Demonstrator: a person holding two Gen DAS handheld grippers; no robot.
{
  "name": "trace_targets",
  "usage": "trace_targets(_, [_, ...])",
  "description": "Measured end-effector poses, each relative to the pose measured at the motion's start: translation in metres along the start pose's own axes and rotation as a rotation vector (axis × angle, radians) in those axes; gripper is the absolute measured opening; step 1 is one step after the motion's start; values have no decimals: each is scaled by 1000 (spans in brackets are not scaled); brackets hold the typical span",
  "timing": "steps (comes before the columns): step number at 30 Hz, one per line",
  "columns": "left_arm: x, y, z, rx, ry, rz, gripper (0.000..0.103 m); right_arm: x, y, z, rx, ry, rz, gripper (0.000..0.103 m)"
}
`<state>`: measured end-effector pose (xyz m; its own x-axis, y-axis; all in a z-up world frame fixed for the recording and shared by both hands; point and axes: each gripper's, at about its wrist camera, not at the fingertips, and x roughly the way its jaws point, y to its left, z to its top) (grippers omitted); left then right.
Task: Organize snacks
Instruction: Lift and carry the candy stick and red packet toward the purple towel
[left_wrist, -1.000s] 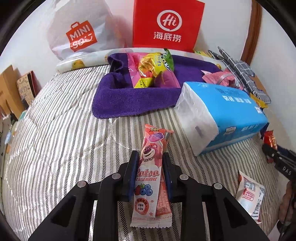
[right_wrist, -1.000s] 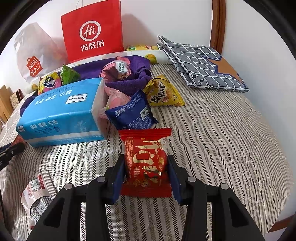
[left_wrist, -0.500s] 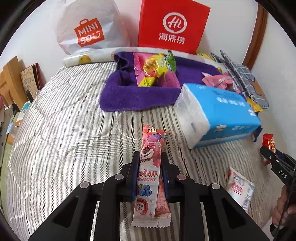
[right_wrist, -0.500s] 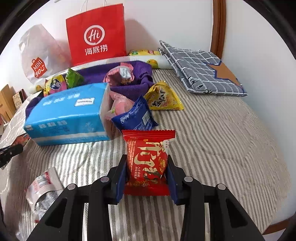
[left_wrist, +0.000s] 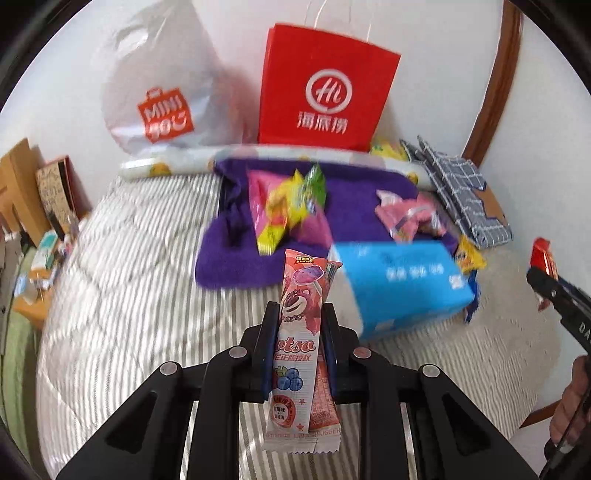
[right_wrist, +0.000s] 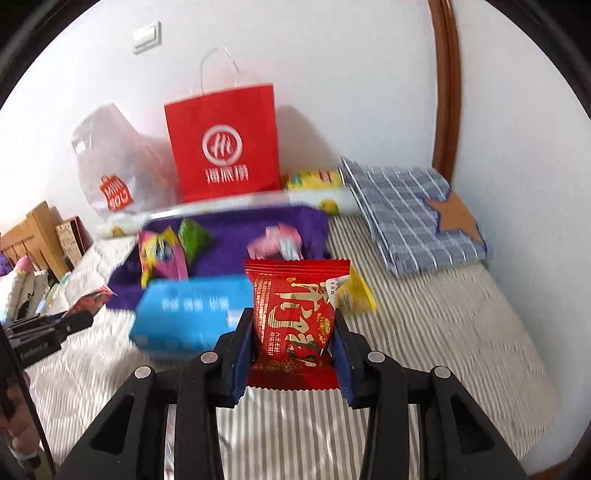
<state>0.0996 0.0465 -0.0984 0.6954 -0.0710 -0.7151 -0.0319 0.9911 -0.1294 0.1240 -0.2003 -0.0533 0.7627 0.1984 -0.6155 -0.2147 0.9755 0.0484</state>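
My left gripper (left_wrist: 298, 314) is shut on a long pink Lotso snack stick (left_wrist: 301, 328), held upright above the striped bed (left_wrist: 122, 277). My right gripper (right_wrist: 293, 319) is shut on a red foil snack packet (right_wrist: 295, 314), also lifted off the bed. The right gripper and its red packet (left_wrist: 541, 254) show at the right edge of the left wrist view. A purple towel (left_wrist: 354, 192) at the back holds pink, yellow and green snack bags (left_wrist: 291, 206). A yellow snack bag (right_wrist: 354, 295) lies behind the red packet.
A blue tissue pack (left_wrist: 402, 284) lies in front of the towel. A red paper bag (left_wrist: 325, 88) and a white plastic bag (left_wrist: 162, 85) lean on the wall. A folded checked cloth (right_wrist: 413, 210) lies at the right. Wooden furniture (right_wrist: 33, 232) stands left of the bed.
Both grippers have risen with their snacks, so the bed and the tissue pack look farther below. The right jaws closed a little tighter on the red packet.
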Motion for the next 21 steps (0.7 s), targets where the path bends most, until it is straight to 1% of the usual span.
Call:
trace_targets(4, [-2,-4,33,16,-39,11,22,20,16,34,-32,-28,20,37])
trace_targets(9, [6,-5,74,23,-75,11,22,62,34,75,-52,-21,67,37])
trace_targets(11, [14,-6,90,26,-85,13,22,83,39,88,-44,5,81,37])
trace_targets(15, [35,-8,119,27,-69,0,22,121,51,116,-50,44,136,37])
trace_targets(18, [48,-12,140,41,-78,-3,22,139,58,134,-75,39,141,37])
trace_targets(21, [64,-13,159,64,-85,14,22,155,60,147,-98,35,136,37])
